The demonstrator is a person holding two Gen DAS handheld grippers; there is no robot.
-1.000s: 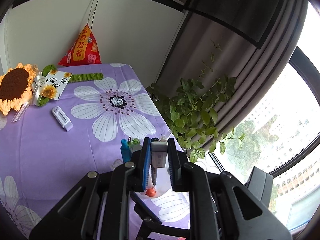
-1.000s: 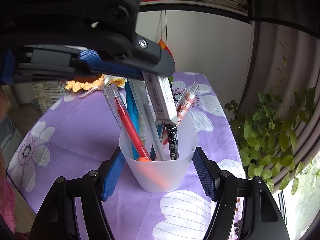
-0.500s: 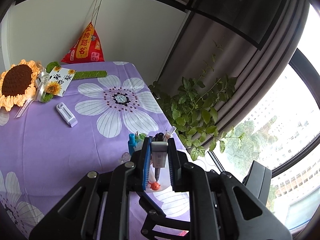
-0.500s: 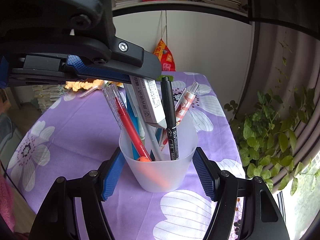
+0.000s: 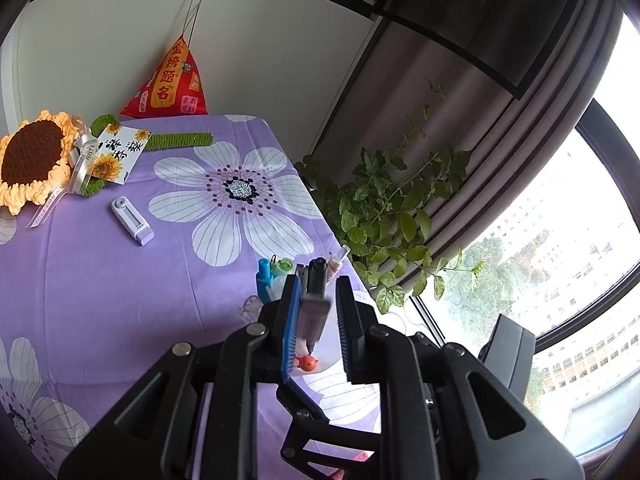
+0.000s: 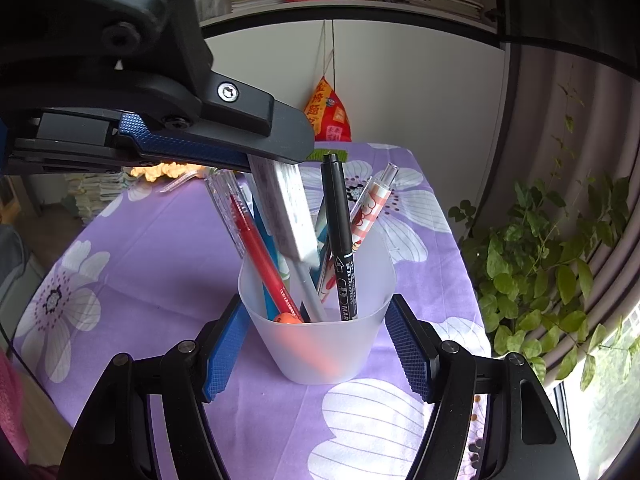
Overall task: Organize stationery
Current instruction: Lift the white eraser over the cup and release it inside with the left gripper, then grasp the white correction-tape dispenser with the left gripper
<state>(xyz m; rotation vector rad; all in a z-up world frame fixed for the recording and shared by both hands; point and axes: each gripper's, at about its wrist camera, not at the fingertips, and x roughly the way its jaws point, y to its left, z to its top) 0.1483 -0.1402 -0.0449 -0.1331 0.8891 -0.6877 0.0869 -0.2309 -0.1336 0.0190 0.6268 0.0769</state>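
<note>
A frosted plastic cup [image 6: 320, 352] stands on the purple flowered tablecloth [image 6: 152, 248] with my right gripper [image 6: 316, 308] shut on it, a blue pad on each side. Inside are a red pen [image 6: 264, 264], a black marker [image 6: 340, 240], a patterned pen [image 6: 368, 208] and a blue pen. My left gripper [image 5: 319, 282] hangs over the cup, jaws slightly apart. A white eraser [image 6: 284, 208], blurred and tilted, hangs between them, its lower end in the cup's mouth. The eraser [image 5: 314, 312] leans on the left pad, with a gap at the right pad.
A white correction tape [image 5: 132, 220] lies further back on the table. A crocheted sunflower [image 5: 32, 160] with a card and a red pouch [image 5: 168, 84] sit at the far edge by the wall. A leafy plant [image 5: 384, 200] and curtains stand off the table's right edge.
The left gripper's jaws have eased apart a little, and the eraser has tilted and slid lower towards the cup. The right gripper and the cup have not moved.
</note>
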